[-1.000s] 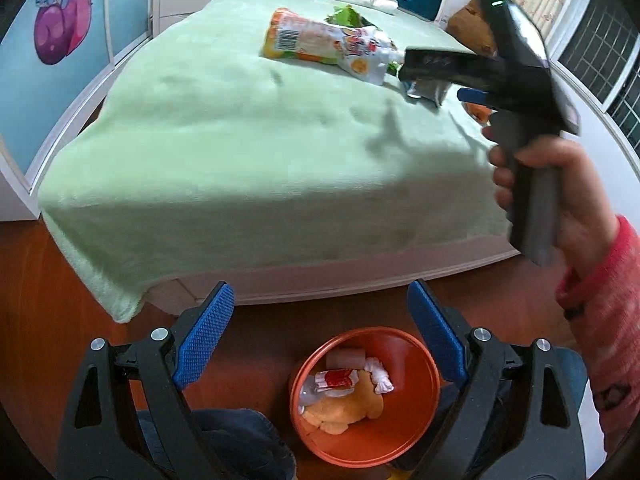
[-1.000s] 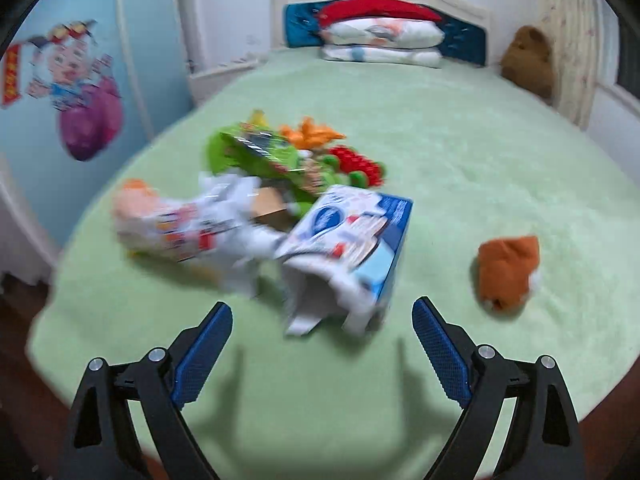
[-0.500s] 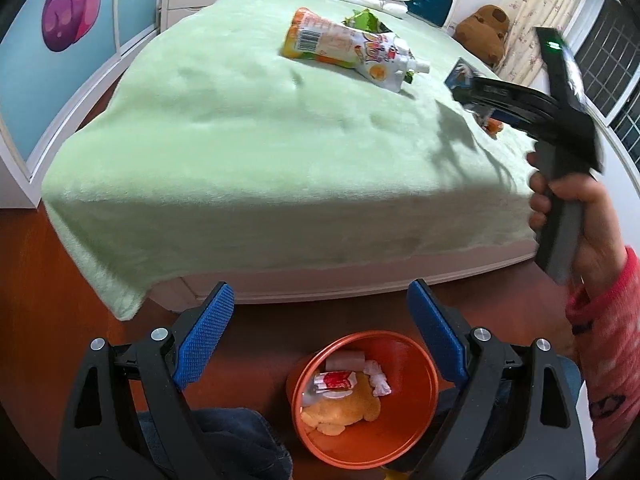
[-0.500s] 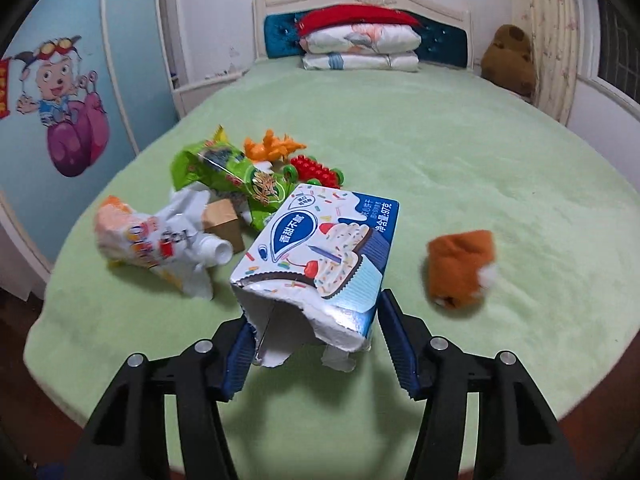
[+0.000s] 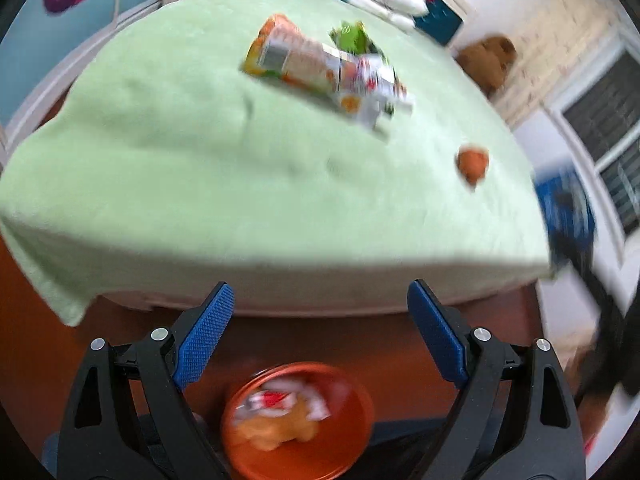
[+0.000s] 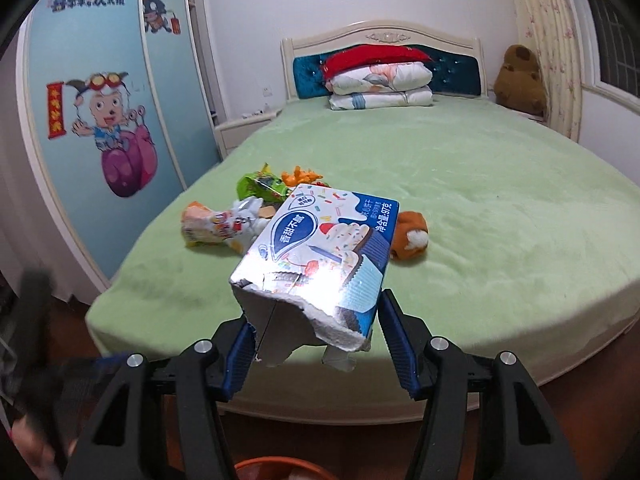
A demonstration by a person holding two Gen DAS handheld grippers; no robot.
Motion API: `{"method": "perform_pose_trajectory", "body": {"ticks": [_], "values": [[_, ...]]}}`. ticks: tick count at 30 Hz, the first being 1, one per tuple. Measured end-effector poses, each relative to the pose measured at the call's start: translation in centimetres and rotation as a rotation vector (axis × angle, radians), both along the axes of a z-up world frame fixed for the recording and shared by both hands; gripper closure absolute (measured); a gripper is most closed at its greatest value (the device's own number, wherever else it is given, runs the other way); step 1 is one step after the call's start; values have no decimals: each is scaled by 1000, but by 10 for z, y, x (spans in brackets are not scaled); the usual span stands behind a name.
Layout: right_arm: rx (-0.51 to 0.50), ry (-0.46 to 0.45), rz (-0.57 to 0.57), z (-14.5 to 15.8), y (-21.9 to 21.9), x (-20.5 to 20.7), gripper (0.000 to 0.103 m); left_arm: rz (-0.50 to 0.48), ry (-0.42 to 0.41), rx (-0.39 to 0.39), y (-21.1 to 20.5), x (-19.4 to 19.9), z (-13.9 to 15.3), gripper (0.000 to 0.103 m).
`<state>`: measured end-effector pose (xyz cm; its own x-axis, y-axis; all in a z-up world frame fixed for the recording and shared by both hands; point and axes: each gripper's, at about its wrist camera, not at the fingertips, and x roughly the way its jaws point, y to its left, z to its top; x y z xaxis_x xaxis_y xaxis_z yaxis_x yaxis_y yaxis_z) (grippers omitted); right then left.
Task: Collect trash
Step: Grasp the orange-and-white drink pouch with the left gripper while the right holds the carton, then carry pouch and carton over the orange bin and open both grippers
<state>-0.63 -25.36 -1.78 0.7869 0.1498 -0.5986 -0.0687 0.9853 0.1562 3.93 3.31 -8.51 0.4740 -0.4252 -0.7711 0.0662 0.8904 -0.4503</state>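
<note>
Right gripper (image 6: 318,344) clamps the torn snack box (image 6: 320,256) while left gripper (image 5: 320,340) gapes empty; that ragged cardboard could slip before the orange bin (image 5: 298,420).

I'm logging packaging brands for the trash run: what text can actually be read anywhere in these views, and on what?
"香甜不腻": blue teardrop label on the torn cookie box held in the right gripper.
"净含量:97克": the box's blue right edge.
Small badge text near the box's top: too small to read.
Colourful characters on the wardrobe door: too stylised to read.
Orange-and-white pouch: print unreadable.
Left wrist view: all blurred.
</note>
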Motion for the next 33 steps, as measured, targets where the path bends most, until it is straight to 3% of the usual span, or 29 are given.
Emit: {"method": "perform_pose_trajectory", "body": {"ticks": [9,15,17,20,23,33], "values": [[43,-38,15,-1,-5,-44,46,244,62,-164,2,112,28,17],[44,-23,20,-7,-9,-50,46,377,218,-308,5,166,-4,17],[49,-16,17,-9,-11,-51,46,395,234,-329,5,173,-10,17],[61,-3,16,-13,-13,-49,46,389,219,-300,3,181,-10,38],[76,14,15,-20,-17,-46,46,359,183,-277,1,179,-4,46],[84,11,24,-23,-13,-40,46,215,26,-196,6,149,22,54]]}}
